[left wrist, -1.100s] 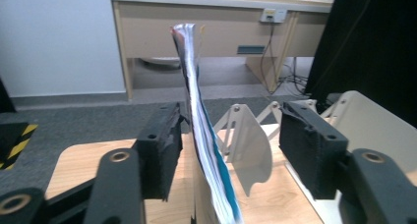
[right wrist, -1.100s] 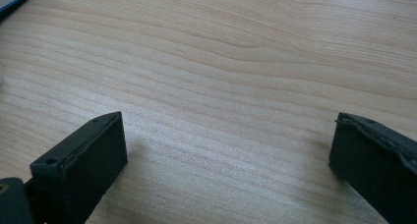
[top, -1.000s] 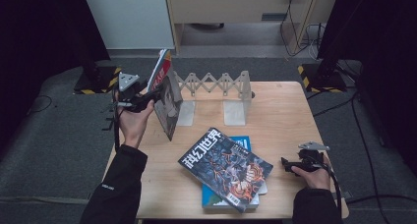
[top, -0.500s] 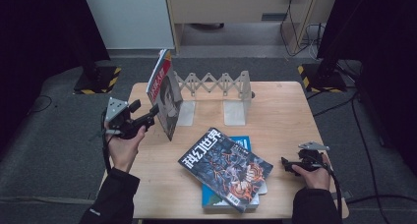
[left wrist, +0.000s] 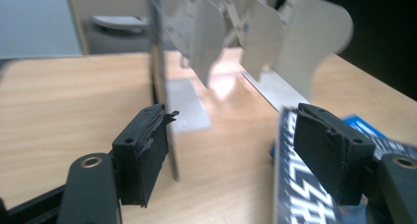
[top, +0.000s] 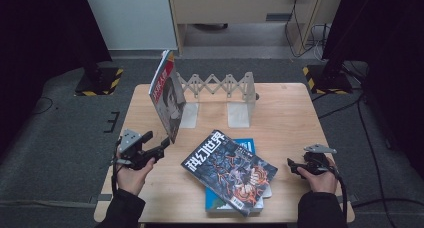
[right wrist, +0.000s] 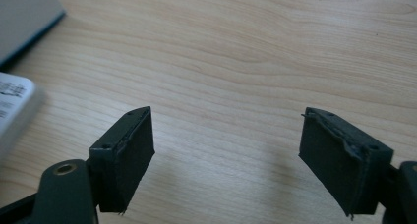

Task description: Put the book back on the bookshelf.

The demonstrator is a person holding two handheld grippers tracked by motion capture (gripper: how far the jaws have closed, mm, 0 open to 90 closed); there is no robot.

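A magazine with a portrait cover (top: 168,95) stands on edge, leaning at the left end of a white expanding book rack (top: 221,86). My left gripper (top: 157,141) is open just in front of it, near the table's left front, with nothing between its pads. In the left gripper view the standing magazine (left wrist: 159,81) rises beyond the left pad (left wrist: 142,153) and the rack's dividers (left wrist: 313,42) stand behind. A dark comic-style magazine (top: 229,167) lies flat on a blue book (top: 248,147). My right gripper (top: 293,164) is open and low over bare wood (right wrist: 226,155).
The wooden table (top: 285,113) has bare room at its right and along the back right. The flat magazine's edge (left wrist: 305,189) lies close under my left gripper's right pad. A book corner (right wrist: 22,15) sits to the left in the right gripper view. Dark floor surrounds the table.
My left gripper has drawn back and down from the standing magazine toward the table's left front edge, leaving the magazine leaning at the rack. The right gripper has stayed put.
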